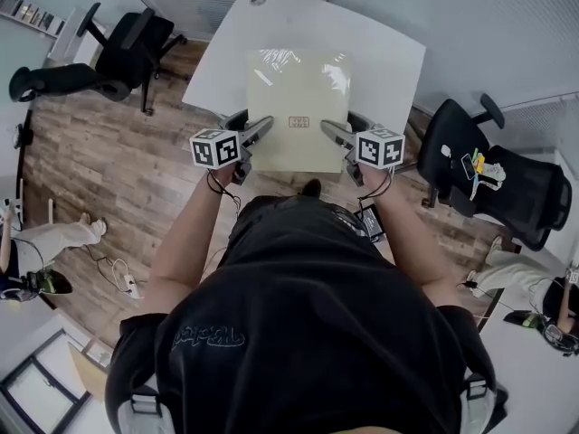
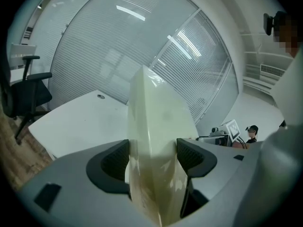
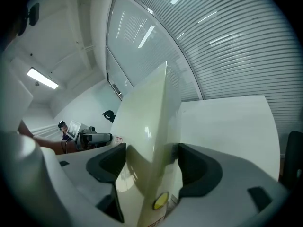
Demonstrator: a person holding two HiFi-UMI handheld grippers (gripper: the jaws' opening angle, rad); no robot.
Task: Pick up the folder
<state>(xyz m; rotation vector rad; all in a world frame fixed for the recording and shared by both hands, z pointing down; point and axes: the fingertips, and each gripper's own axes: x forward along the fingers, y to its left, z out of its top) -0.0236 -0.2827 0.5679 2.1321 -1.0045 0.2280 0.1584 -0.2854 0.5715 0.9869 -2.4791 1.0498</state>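
Left gripper (image 1: 264,126) fingers pinching folder (image 1: 298,98) near-left corner, right gripper (image 1: 328,127) pinching near-right; folder stretching away over bench (image 1: 384,52).

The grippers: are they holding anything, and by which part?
Yes, the pale yellow folder. The left gripper clamps its left edge and the right gripper its right edge, both toward its near end.

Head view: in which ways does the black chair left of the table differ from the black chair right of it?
The left chair looks bare; the right chair carries small yellow, white and green items. The left chair stands by the table's far corner, the right chair by its near side. Both are black office chairs with armrests.
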